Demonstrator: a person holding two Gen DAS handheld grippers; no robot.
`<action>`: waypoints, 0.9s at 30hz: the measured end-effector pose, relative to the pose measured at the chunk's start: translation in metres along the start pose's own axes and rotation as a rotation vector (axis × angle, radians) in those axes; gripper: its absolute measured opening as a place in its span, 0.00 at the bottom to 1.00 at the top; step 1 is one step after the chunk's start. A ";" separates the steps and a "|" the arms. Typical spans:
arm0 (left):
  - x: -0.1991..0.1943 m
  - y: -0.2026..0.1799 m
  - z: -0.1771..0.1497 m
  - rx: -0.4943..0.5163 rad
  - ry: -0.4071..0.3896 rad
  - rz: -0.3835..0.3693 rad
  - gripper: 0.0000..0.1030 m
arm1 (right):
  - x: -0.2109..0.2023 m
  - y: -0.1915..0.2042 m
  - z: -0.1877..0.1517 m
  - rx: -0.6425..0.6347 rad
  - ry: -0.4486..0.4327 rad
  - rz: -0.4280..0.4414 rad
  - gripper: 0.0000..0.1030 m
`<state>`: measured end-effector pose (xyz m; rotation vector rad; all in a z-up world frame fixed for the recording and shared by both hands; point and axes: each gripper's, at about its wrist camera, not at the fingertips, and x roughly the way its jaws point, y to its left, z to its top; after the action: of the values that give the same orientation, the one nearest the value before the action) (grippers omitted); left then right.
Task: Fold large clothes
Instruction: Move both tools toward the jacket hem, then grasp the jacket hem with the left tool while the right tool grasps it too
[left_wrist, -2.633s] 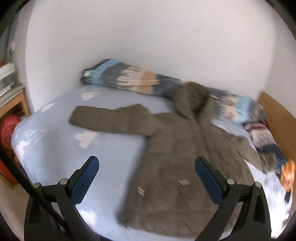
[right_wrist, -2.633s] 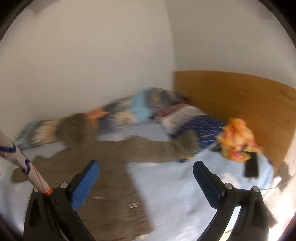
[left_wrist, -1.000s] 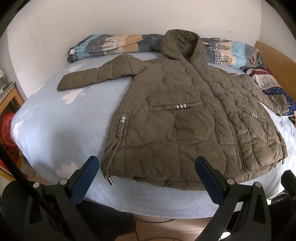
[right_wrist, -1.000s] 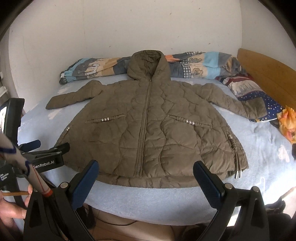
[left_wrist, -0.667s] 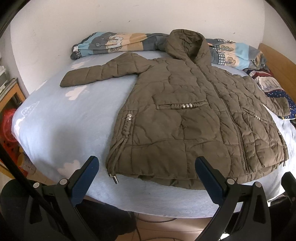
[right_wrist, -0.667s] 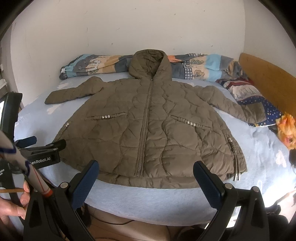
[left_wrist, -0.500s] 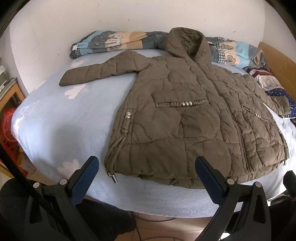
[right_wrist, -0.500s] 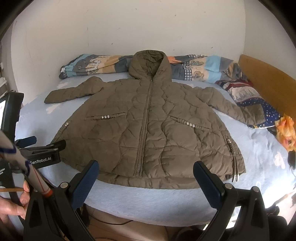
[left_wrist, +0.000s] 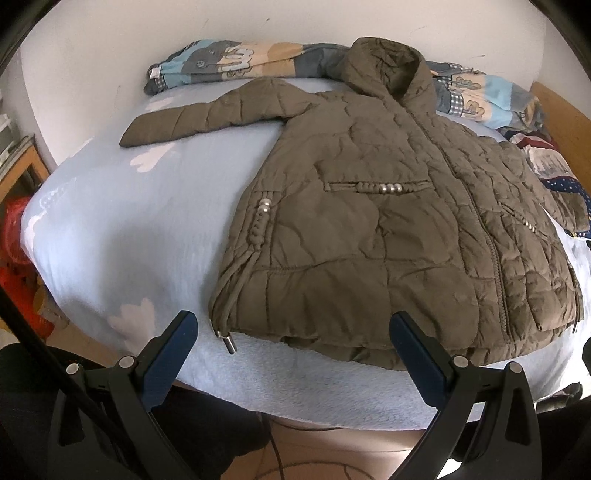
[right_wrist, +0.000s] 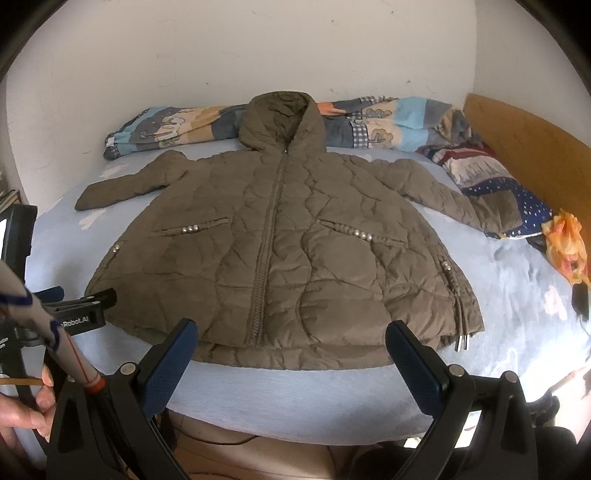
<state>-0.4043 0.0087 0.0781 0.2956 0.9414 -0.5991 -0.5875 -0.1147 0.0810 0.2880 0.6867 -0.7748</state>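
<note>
A brown quilted hooded jacket (left_wrist: 369, 221) (right_wrist: 280, 251) lies flat and zipped on a pale blue bed (left_wrist: 122, 221) (right_wrist: 517, 314), hood toward the wall, both sleeves spread out. My left gripper (left_wrist: 291, 325) hangs open just short of the jacket's lower left hem, near a drawstring toggle (left_wrist: 229, 341). Nothing sits between its blue pads (left_wrist: 168, 363). The right gripper (right_wrist: 291, 332) is open too, above the hem's middle beside the zip's bottom end. In the right wrist view the left gripper's body (right_wrist: 77, 314) shows at the left, held by a hand (right_wrist: 26, 410).
A patterned rolled blanket (right_wrist: 369, 125) lies along the wall behind the hood. A dark blue patterned pillow (right_wrist: 498, 192) and an orange cloth (right_wrist: 565, 240) sit at the right by the wooden headboard (right_wrist: 535, 155). A red object (left_wrist: 14, 236) and a shelf stand left of the bed.
Both cameras have drawn closer to the jacket's hem over the last second; the jacket itself has not moved. Both grippers stay open.
</note>
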 end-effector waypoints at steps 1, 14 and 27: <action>0.001 0.001 0.000 -0.005 0.005 0.000 1.00 | 0.001 -0.002 0.001 0.002 0.002 -0.002 1.00; 0.022 0.059 0.014 -0.202 0.108 -0.084 1.00 | 0.036 -0.133 0.053 0.199 0.075 0.046 0.99; 0.070 0.116 0.027 -0.455 0.265 -0.353 0.75 | 0.106 -0.263 0.031 0.624 0.300 0.046 0.73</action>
<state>-0.2852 0.0638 0.0335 -0.2098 1.3699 -0.6565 -0.7088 -0.3689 0.0352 0.9995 0.7014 -0.8985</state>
